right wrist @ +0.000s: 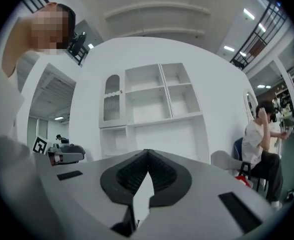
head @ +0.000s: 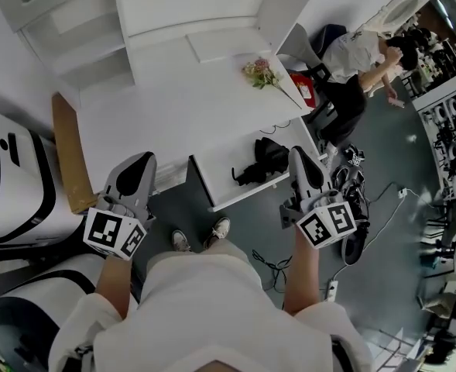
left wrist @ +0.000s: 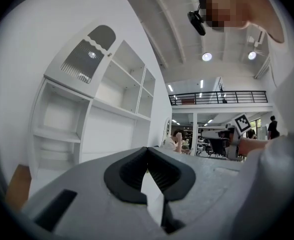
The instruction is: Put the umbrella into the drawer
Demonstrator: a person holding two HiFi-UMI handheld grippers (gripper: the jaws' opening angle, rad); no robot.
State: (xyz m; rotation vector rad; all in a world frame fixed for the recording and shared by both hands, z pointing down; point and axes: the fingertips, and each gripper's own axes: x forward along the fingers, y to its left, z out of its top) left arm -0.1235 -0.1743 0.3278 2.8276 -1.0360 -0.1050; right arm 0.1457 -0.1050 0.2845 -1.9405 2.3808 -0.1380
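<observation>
In the head view a black folded umbrella [head: 260, 161] lies inside the pulled-out white drawer [head: 221, 178] under the desk's front edge. My left gripper [head: 143, 160] is raised left of the drawer, apart from it. My right gripper [head: 299, 153] is raised over the drawer's right end, just right of the umbrella and not touching it. In the left gripper view the left gripper [left wrist: 147, 149] has its tips together with nothing between them. The right gripper [right wrist: 147, 152] is likewise shut and empty in its own view. Both point level at the white shelf unit.
A white desk [head: 173, 107] carries a bunch of flowers [head: 262, 74]. A brown board [head: 70, 153] leans at its left, beside white-and-black machines [head: 11, 184]. A seated person [head: 361, 53] and cables [head: 351, 200] are at the right. White shelves [right wrist: 151, 96] stand behind.
</observation>
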